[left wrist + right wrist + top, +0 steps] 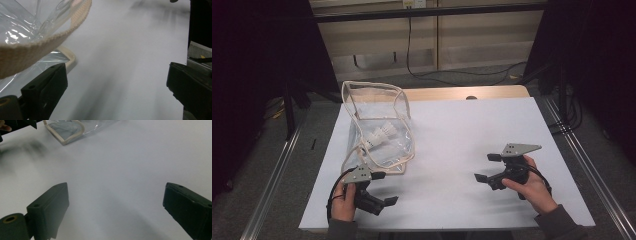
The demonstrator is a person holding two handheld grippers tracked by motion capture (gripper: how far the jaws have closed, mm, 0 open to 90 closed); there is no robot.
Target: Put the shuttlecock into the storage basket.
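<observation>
Left tongs (116, 87) spread wide, clear bag (22, 25) beside left jaw, white table (130, 50)

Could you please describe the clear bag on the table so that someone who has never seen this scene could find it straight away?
Start at the white sheet covering the table, then look to its left half, just beyond the left gripper. There stands the clear plastic bag, open at the top, with white shuttlecocks inside. Its see-through walls and cream woven edging and strap set it apart from the black grippers.
</observation>
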